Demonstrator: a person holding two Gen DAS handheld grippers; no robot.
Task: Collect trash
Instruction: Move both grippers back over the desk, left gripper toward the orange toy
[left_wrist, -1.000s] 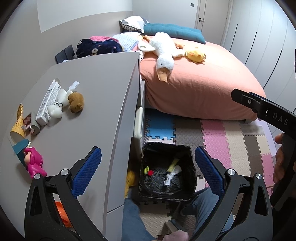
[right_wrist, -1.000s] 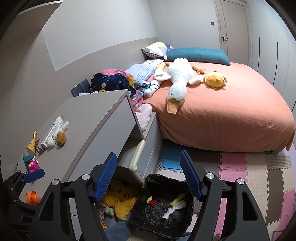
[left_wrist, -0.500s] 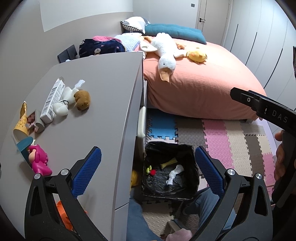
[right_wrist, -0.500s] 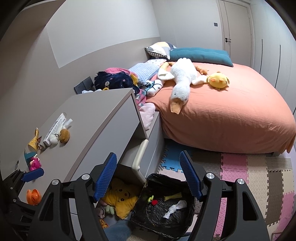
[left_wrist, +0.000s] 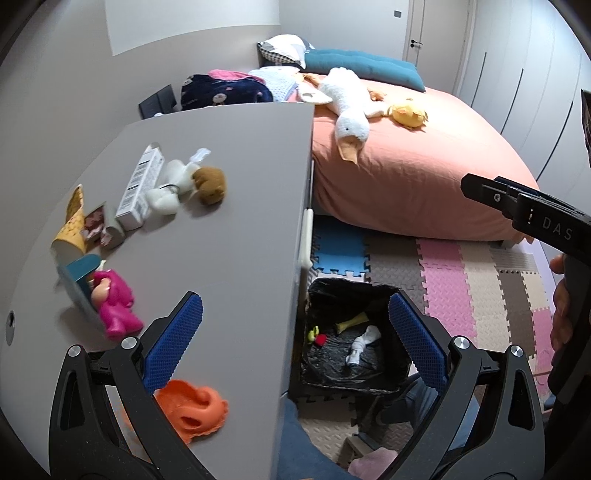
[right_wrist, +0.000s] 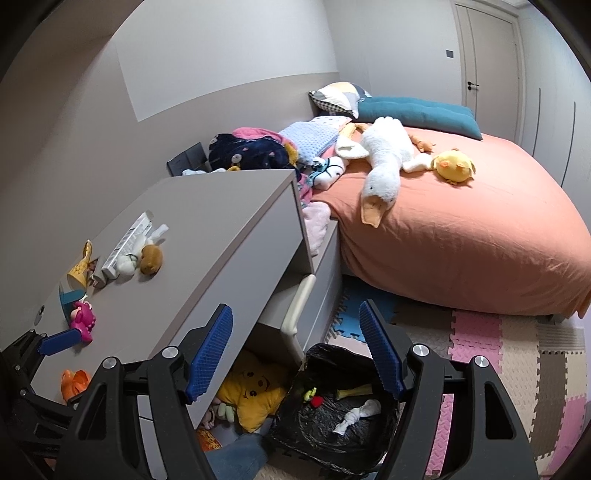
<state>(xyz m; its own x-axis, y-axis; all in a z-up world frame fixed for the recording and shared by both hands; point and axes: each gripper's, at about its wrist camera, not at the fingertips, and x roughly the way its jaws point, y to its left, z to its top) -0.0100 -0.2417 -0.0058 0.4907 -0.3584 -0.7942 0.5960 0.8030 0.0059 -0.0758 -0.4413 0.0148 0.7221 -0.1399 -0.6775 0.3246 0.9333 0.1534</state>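
Left gripper: jaws spread wide with nothing between the blue pads; it hangs over the near edge of the grey desk, one finger above the desktop, the other above the bin.
Right gripper: jaws stand well apart and hold nothing; it points down at the gap between the desk front and the bin.
Trash bin: black-lined, on the floor mats just right of the desk, near the foot of the bed. Inside lie a white twisted wad, a pale yellow stick-like piece and a small red-and-green scrap.
Desk: grey top, one drawer standing open on the right side.
Desk, far left: a white carton with a barcode, a yellow paper cone and a small crumpled wrapper lie together — the white-and-brown plush toy touches the carton.
Desk, near left: a pink figure leans against a teal item; an orange toy sits just behind the left gripper's finger.
Under the desk: a yellow star plush — pressed beside the bin.
Bed: orange cover, with a white goose plush and a yellow chick plush on it.
Person: a hand on the right gripper's handle at the right edge of the left view; blue trouser legs at the bottom.
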